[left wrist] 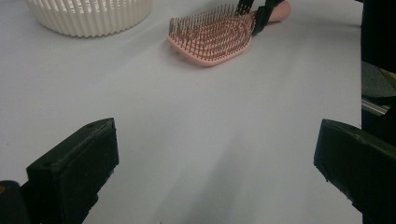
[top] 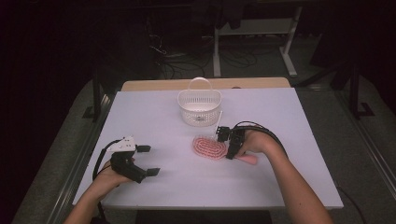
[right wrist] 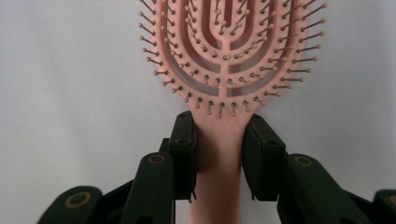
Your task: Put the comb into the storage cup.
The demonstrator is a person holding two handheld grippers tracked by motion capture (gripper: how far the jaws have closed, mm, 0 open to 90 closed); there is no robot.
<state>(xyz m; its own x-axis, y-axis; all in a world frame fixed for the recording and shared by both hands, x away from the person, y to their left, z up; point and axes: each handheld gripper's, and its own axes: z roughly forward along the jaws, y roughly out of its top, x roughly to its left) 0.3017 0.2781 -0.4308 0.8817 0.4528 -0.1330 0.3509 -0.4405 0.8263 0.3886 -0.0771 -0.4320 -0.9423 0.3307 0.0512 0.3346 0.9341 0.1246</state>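
Note:
A pink hairbrush (top: 209,147) lies bristles up on the white table (top: 280,116), right of the middle, with its handle pointing right. My right gripper (top: 229,149) is shut on the neck of the handle, just behind the bristle head. In the right gripper view both black pads (right wrist: 184,144) touch the sides of the hairbrush (right wrist: 229,46), with the right gripper (right wrist: 218,140) lined up along the handle. My left gripper (top: 149,160) rests at the front left of the table, open, with bare table between its jaws. From the left gripper (left wrist: 215,163) the hairbrush (left wrist: 210,37) lies well ahead.
A white slatted basket (top: 199,105) with an upright handle stands at the back middle of the table, behind the brush; its wall (left wrist: 88,18) is at the top left in the left gripper view. A dark floor with cables and desk legs lies beyond the table.

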